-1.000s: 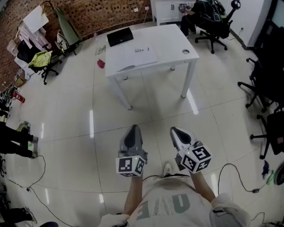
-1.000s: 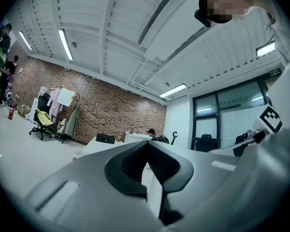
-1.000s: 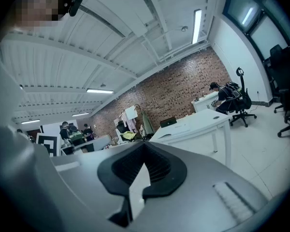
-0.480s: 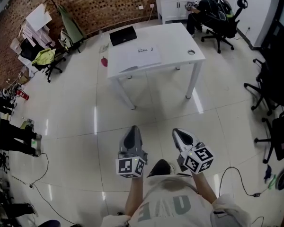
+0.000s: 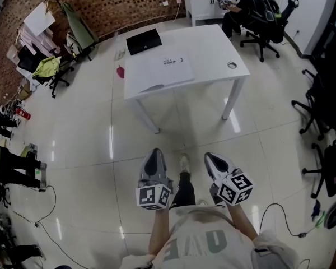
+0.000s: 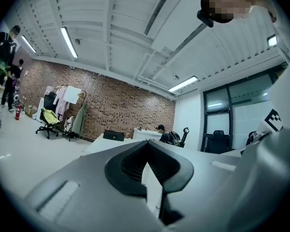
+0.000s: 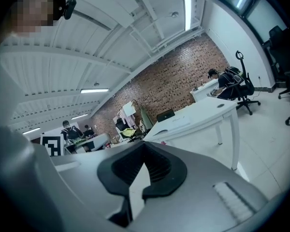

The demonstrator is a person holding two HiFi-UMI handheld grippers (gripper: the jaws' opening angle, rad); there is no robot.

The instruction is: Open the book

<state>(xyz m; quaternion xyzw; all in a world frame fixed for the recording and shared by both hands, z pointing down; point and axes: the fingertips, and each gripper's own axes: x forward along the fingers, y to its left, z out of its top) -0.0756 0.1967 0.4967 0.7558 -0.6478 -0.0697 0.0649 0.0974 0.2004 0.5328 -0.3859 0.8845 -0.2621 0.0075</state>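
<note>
A white closed book (image 5: 160, 72) lies flat on the white table (image 5: 218, 43), near its front left corner. A black flat case (image 5: 143, 41) rests behind it. Both grippers are held over the floor, well short of the table. My left gripper (image 5: 155, 153) is shut and empty, and so is my right gripper (image 5: 209, 157). In the right gripper view the book (image 7: 178, 123) and the table (image 7: 208, 111) show beyond the shut jaws (image 7: 144, 149). The left gripper view shows its closed jaws (image 6: 146, 146) and the black case (image 6: 114, 135) far off.
A person (image 5: 242, 1) sits on an office chair at a white cabinet behind the table. More black chairs (image 5: 325, 94) stand along the right. A clothes rack and chair (image 5: 50, 43) stand at the left by the brick wall. Cables (image 5: 280, 214) lie on the floor.
The table has drawn nearer in the head view as the person walks toward it. Both grippers stay shut and side by side; a foot now shows between them.
</note>
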